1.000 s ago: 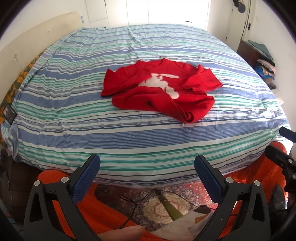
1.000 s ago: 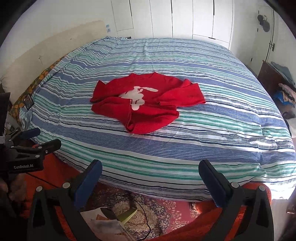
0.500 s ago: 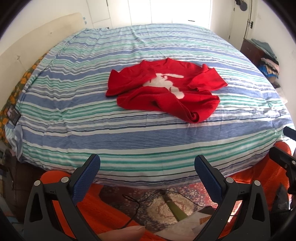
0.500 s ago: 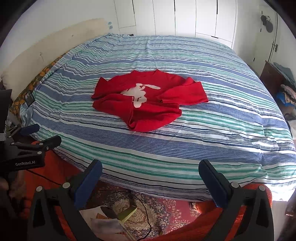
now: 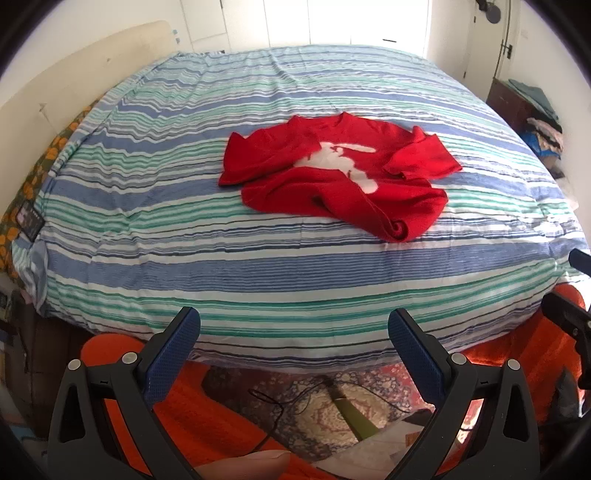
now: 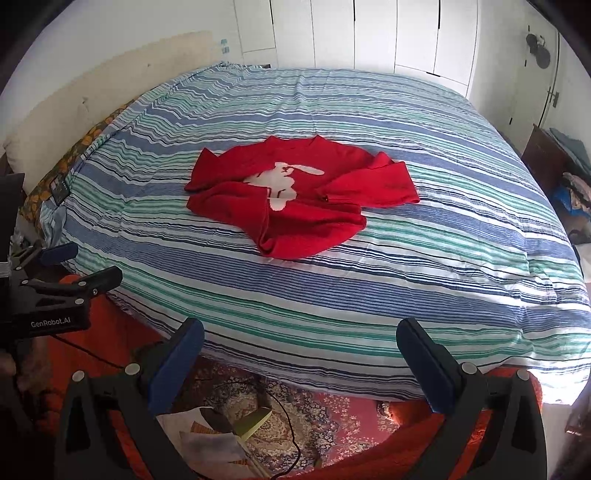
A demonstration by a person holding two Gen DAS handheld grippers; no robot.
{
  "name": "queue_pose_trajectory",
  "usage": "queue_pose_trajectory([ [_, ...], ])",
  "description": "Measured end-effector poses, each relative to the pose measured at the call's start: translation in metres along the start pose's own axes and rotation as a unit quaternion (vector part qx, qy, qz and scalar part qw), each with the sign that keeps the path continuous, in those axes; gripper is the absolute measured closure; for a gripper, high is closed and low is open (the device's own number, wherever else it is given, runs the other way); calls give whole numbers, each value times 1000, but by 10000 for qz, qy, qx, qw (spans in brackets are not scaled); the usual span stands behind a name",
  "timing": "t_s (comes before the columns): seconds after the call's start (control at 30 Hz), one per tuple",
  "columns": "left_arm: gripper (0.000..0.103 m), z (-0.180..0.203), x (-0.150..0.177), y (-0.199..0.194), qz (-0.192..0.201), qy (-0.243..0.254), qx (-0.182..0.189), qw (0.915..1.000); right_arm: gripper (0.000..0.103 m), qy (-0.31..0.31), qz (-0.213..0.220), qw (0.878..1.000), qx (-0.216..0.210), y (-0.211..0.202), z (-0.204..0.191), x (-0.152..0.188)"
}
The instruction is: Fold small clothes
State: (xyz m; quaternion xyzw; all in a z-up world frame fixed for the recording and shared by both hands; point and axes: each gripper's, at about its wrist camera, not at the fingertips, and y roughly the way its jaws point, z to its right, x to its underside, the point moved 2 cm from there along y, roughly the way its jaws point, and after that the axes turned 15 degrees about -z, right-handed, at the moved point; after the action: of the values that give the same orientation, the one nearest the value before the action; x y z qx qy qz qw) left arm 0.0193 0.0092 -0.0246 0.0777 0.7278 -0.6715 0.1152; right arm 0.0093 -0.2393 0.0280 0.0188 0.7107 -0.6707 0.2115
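White cupboard doors close the far side of the room, and in front of them a wide bed fills most of both views, covered by a sheet with blue, green and white stripes. On the middle of the bed lies a red shirt, small and crumpled, with a white figure printed on the chest. Its near hem is bunched and rolled up in a thick fold toward the near edge of the bed, and both short sleeves lie spread out to the sides (the one toward the right side of the bed is the flatter one). A beige headboard stands along the left edge of the bed, with a flowered orange pillow pressed between it and the sheet. The left tool hangs before the near edge of the bed with its two blue-padded fingers spread wide and nothing between them; it is well apart from the shirt. The right tool is in the same posture beside it, fingers wide and free, also short of the near edge and far from the shirt. Below both tools there is a patterned rug on the floor, with some papers, a thin black cable and orange cloth at the sides. At the right edge of the room stands a dark wooden cabinet with folded clothes piled on top.
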Motion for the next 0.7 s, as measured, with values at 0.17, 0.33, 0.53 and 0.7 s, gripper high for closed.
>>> queue_pose_trajectory([
  [0.17, 1, -19, 1, 9, -41, -270, -121, 9996, 0, -543, 757, 9945, -481, -7, -14, -22],
  [0.33, 1, -34, 6, 11, -37, -513, -252, 9984, 0, -1292, 675, 9812, -1261, 61, -30, -89],
  [0.53, 1, -58, 20, 16, -152, -914, -420, 9948, 35, -523, -1272, 9732, -1844, 233, -35, -167],
  [0.7, 1, -85, 29, 31, -382, -1254, -608, 9895, 94, -1176, -1255, 9569, -2341, 245, -73, -152],
])
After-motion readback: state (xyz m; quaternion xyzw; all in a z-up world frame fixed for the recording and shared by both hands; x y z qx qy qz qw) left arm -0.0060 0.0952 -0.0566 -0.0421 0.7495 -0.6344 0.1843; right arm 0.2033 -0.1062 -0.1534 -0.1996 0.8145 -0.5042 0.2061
